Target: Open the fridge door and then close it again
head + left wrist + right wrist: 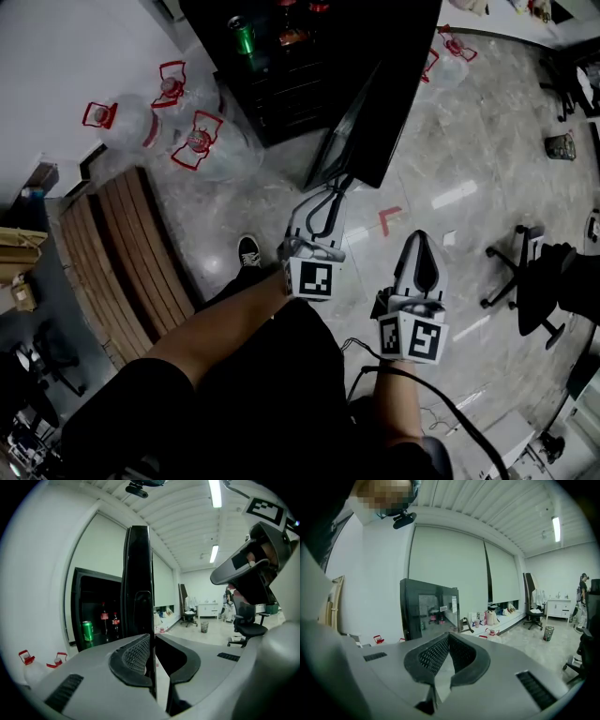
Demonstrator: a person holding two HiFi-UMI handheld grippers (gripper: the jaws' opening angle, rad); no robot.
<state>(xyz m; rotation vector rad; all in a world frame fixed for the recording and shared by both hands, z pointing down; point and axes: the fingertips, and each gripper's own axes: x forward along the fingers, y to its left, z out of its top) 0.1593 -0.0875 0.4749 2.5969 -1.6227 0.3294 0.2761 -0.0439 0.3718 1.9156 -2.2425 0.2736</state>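
The black fridge (281, 75) stands at the top of the head view with its door (375, 112) swung out over the floor. My left gripper (337, 186) is shut on the door's free edge. In the left gripper view the door (139, 573) runs edge-on between the two pads, and my left gripper (153, 640) pinches it at the tips. A green can (87, 631) and bottles (104, 616) show inside the fridge. My right gripper (422, 240) hovers to the right over bare floor. It is shut on nothing (449, 637) and faces the fridge (429, 611) from a distance.
Several clear water jugs with red handles (192, 141) lie left of the fridge. A wooden slatted bench (122, 253) is at the left. A black office chair (534, 272) stands at the right. A shoe (248, 251) is planted below the door, and a red corner mark (389, 220) is on the floor.
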